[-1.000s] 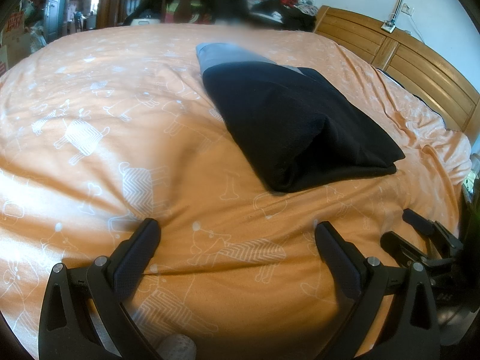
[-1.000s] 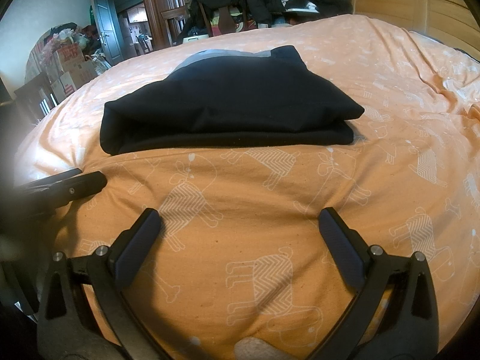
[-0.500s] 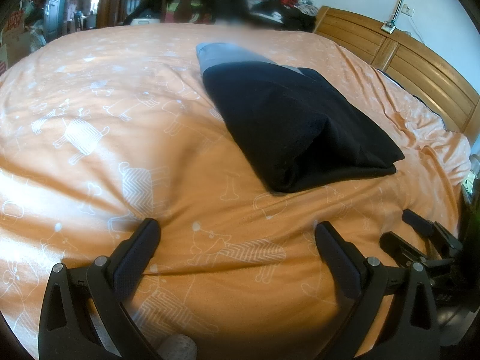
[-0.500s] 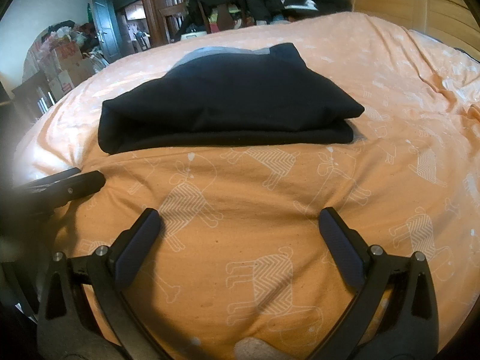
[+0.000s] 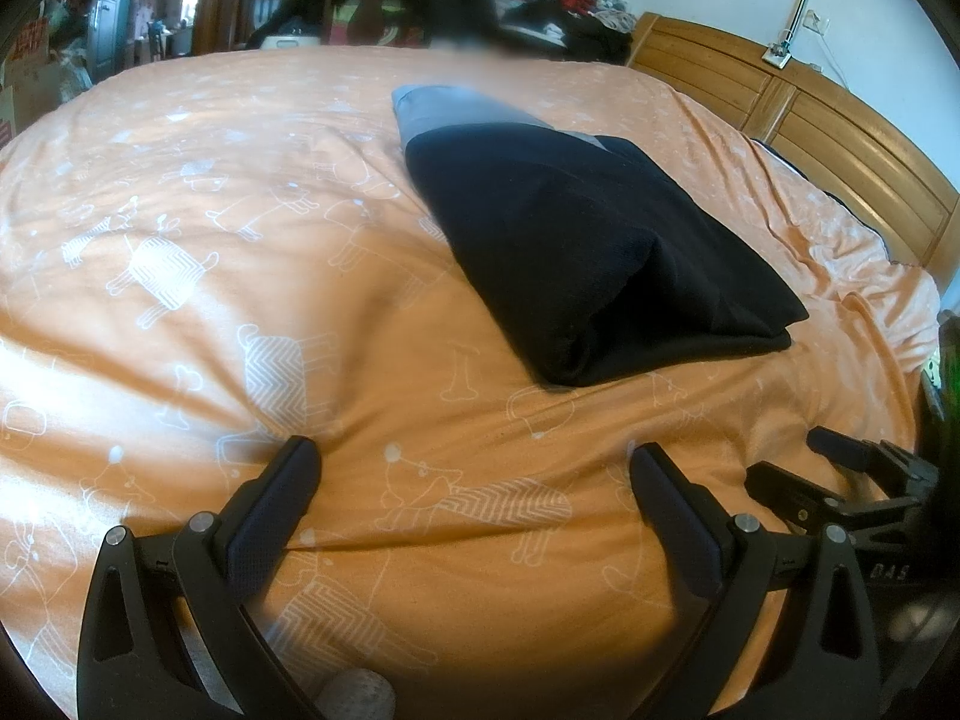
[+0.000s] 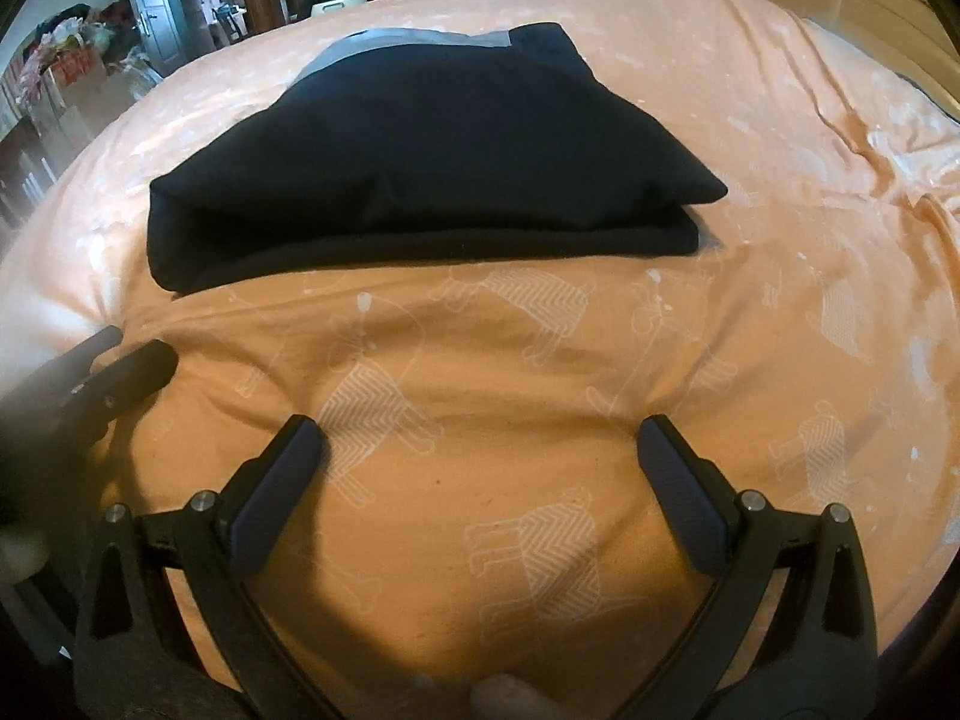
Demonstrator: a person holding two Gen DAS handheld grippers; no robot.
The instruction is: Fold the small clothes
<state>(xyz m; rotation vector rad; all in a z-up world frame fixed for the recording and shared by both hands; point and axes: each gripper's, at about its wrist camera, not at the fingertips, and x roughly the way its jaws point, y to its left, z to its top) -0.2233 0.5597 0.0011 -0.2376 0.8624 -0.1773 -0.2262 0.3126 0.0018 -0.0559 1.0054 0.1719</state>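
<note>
Nothing has moved on our left; our right gripper (image 6: pixel 477 456) came slightly closer to the folded black garment (image 6: pixel 432 144) at 12 o'clock. Both jaws stand wide and empty; we should withdraw without touching the fold.

The one bit of lettering that reads at all is a pale stamp, seemingly "DAS", on the black body of the right hand-held gripper (image 5: pixel 864 480), seen at the lower right of the left wrist view near the bed's edge; its first letter is partly cut off, so the reading is not sure. A red sign or box (image 5: pixel 27 42) in the room at the far left carries marks too small and blurred to make out. The right wrist view shows no legible text.
</note>
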